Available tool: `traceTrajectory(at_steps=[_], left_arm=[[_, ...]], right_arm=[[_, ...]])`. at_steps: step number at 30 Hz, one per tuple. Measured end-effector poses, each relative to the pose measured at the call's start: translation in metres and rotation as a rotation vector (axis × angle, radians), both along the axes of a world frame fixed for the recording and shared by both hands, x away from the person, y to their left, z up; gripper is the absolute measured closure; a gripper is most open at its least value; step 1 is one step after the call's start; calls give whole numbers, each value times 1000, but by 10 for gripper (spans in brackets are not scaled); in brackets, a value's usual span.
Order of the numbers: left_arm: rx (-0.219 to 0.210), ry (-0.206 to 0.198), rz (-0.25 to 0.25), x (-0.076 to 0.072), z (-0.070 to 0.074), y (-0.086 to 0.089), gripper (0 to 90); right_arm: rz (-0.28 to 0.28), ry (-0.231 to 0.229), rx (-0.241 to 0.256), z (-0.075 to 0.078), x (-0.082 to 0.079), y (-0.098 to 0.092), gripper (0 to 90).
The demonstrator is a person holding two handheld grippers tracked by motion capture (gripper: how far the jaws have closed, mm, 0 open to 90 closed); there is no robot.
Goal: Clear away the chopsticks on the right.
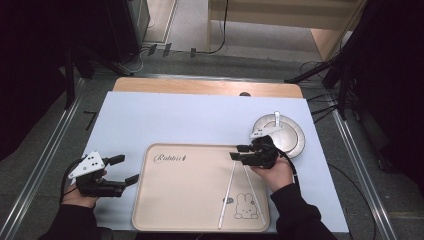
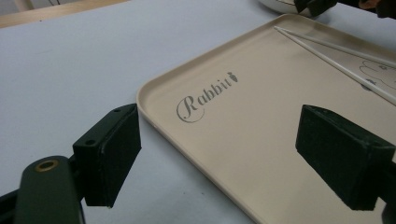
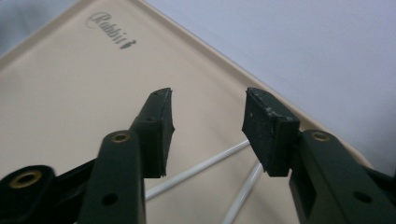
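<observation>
Scanning from the tray's left side to its right:

Left gripper (image 1: 116, 171): held just off the tray's left edge, jaws spread wide, nothing between them.

Tray (image 1: 170, 200): beige, flat on the pale blue table cover (image 1: 150, 120), which lies over a wooden table (image 1: 200, 87).

Writing: "Rabbit" in grey script with a tiny carrot at the tray's upper left; a rabbit drawing (image 1: 245, 206) at its lower right.

Chopsticks (image 1: 227, 195): two white sticks lying on the tray's right half, tips together near the top edge, splaying toward the person.

Right gripper (image 1: 239, 152): over the tray's upper right, above the joined tips, jaws parted and empty.

Plate (image 1: 290, 137): just beyond the tray's upper right corner, holding what looks like a white spoon (image 1: 276, 120), though it is small.

Risk: the thin, smooth sticks may roll or scissor apart if pinched off-centre, and only one might get caught.
</observation>
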State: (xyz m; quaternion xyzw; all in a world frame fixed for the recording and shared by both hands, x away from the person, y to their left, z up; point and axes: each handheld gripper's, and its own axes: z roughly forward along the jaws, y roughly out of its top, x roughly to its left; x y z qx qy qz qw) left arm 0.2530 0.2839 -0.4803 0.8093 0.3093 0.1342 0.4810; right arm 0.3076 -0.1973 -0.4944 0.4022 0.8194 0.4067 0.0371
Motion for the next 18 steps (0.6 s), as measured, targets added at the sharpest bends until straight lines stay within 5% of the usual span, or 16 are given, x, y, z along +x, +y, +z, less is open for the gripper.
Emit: traceTrajectory(at_steps=[8,14,18], left_arm=[[2,-1,-3,0,0,0,146],[0,0,-4,0,0,0,146],[-8,-5,-4,-1,1,1,146]], right_arm=[[58,-107,114,13,-33,-31,340],[46,-205,103,17,-56,-53,286],[42,-218,136,10,-73,-68,256]])
